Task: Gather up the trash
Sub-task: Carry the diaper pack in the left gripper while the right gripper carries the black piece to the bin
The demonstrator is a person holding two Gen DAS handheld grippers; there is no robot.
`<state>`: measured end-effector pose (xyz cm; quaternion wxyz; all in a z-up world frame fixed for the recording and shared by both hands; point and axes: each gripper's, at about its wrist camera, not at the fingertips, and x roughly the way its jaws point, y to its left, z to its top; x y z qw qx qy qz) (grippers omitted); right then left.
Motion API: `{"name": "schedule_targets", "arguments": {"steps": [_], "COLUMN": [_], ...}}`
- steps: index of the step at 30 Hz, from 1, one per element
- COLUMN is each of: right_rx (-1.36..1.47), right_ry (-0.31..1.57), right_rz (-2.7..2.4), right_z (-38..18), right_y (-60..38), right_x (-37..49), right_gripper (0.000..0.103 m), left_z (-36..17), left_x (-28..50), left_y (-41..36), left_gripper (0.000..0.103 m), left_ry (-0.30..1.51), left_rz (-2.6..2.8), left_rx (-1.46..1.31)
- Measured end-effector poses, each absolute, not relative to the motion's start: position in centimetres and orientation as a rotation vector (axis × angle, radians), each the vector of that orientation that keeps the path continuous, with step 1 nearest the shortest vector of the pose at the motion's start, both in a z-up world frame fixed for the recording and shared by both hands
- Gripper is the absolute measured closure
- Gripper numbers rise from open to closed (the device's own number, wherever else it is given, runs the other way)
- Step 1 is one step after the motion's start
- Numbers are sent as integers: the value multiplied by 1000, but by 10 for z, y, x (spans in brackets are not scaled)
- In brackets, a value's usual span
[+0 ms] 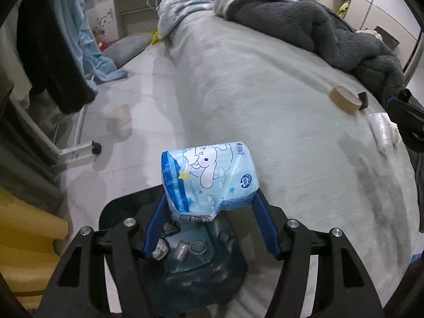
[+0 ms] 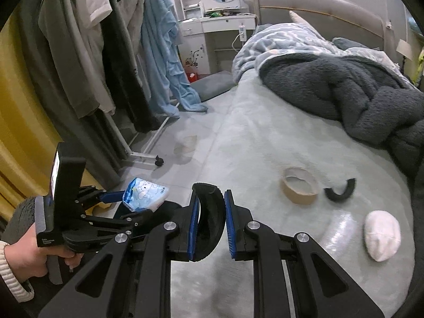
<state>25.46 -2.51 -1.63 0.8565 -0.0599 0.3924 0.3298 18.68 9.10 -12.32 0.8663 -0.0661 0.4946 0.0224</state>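
My left gripper [image 1: 210,198] is shut on a blue cartoon-printed wrapper [image 1: 209,179] and holds it above a dark trash bin [image 1: 201,273] with scraps inside, beside the bed. The wrapper also shows in the right wrist view [image 2: 145,194], held by the left gripper [image 2: 124,196]. My right gripper [image 2: 212,212] is shut on a curved black plastic piece [image 2: 210,220] over the bed's near edge. On the grey-green bedspread [image 2: 265,145] lie a cardboard tape ring [image 2: 300,185], a black curved scrap [image 2: 340,189], a white crumpled wad [image 2: 381,234] and clear film [image 2: 336,228].
A dark fleece blanket [image 2: 344,92] and a patterned quilt [image 2: 281,45] lie at the bed's far end. A clothes rack with hanging garments [image 2: 106,53] stands left on wheels [image 2: 159,162]. A roll [image 2: 186,143] lies on the floor. A yellow curtain [image 2: 23,106] hangs at far left.
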Motion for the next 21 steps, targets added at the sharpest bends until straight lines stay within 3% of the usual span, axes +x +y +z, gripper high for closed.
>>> {"name": "schedule_targets", "arguments": {"steps": [21], "right_rx": [-240], "right_ry": [935], "right_rz": [808], "right_z": [-51], "right_y": [78], "right_x": [240], "right_gripper": [84], "left_z": [-184], "left_x": [162], "left_y": [155], "left_gripper": [37], "left_ry": [1294], "left_rz": [87], "left_rx": [-265]}}
